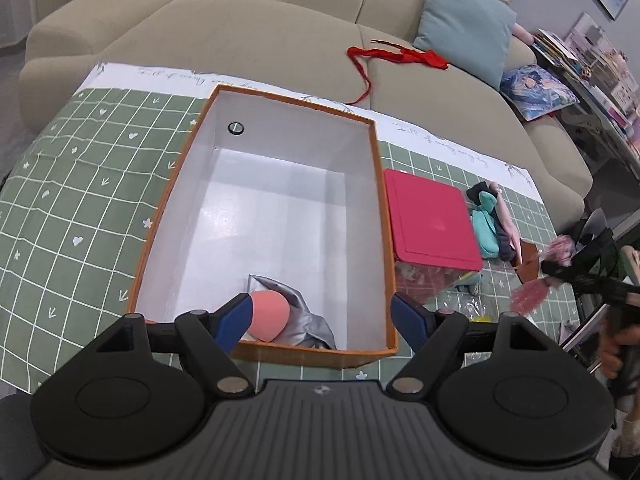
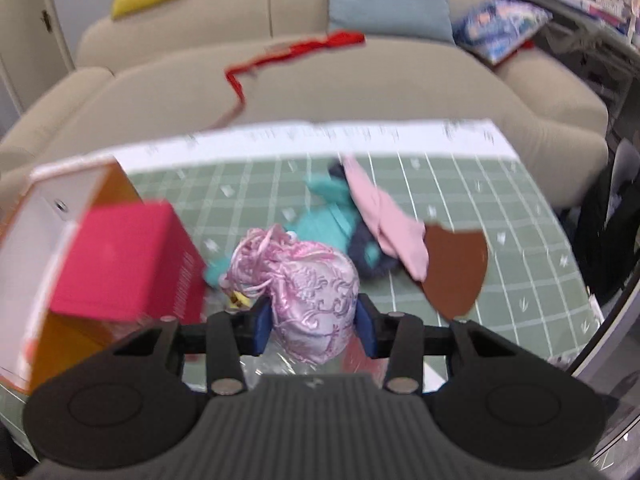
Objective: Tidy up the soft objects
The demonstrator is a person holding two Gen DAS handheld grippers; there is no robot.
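An open orange box [image 1: 376, 168] with a white inside stands on the green checked cloth. In its near corner lie a pink egg-shaped sponge [image 1: 269, 315] and a silver pouch [image 1: 305, 322]. My left gripper [image 1: 320, 316] is open and empty above the box's near edge. My right gripper [image 2: 316, 322] is shut on a pink satin drawstring pouch [image 2: 310, 296] and holds it above the cloth; it also shows in the left wrist view [image 1: 536, 280]. Teal, pink and dark socks [image 2: 360, 224] lie in a pile beyond it.
A red box [image 1: 432, 220] sits on clear packaging right of the orange box. A brown leather piece [image 2: 456, 272] lies beside the socks. A beige sofa [image 1: 256, 32] behind the table carries a red ribbon [image 1: 396, 56] and a blue cushion [image 1: 468, 20].
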